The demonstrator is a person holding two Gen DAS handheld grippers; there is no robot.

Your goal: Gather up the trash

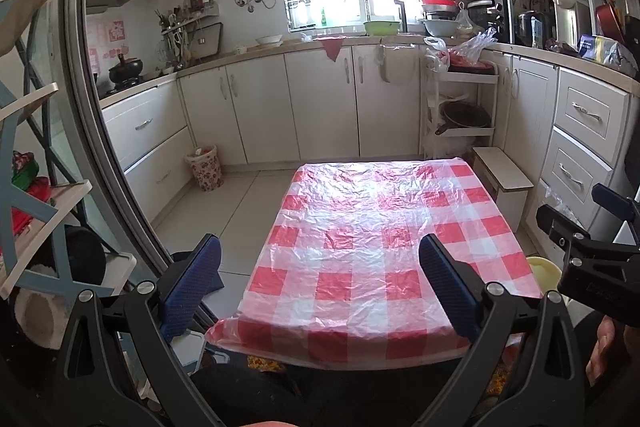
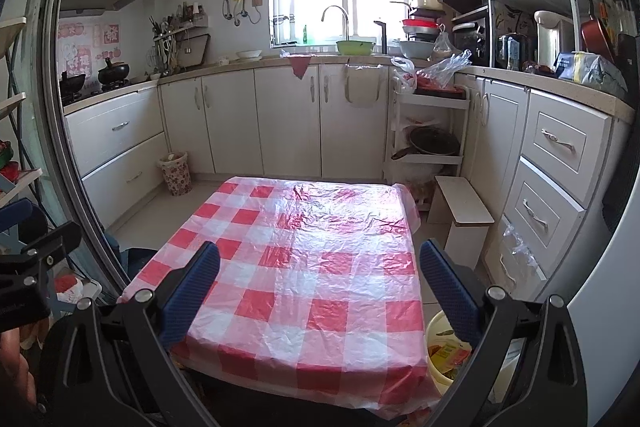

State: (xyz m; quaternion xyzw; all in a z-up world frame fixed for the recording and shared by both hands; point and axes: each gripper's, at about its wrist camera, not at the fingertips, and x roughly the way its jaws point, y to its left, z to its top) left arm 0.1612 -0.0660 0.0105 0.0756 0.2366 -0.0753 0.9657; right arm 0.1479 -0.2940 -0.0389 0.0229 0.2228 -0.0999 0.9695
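A small table with a red-and-white checked plastic cover [image 1: 380,247] stands in front of me; it also shows in the right wrist view [image 2: 304,267]. No loose trash lies on the cover. A pale yellow bin [image 2: 444,351] holding colourful wrappers sits on the floor at the table's near right corner; its rim shows in the left wrist view [image 1: 544,269]. My left gripper [image 1: 320,287] is open and empty above the near edge of the table. My right gripper [image 2: 320,287] is open and empty above the table's near right part. The right gripper's body appears at the right of the left wrist view [image 1: 592,255].
White kitchen cabinets [image 2: 288,119] run along the back and right walls. A floral waste basket [image 1: 205,167] stands on the floor at the back left. A small white stool [image 2: 462,213] stands right of the table. A shelf rack [image 1: 36,211] is at the far left.
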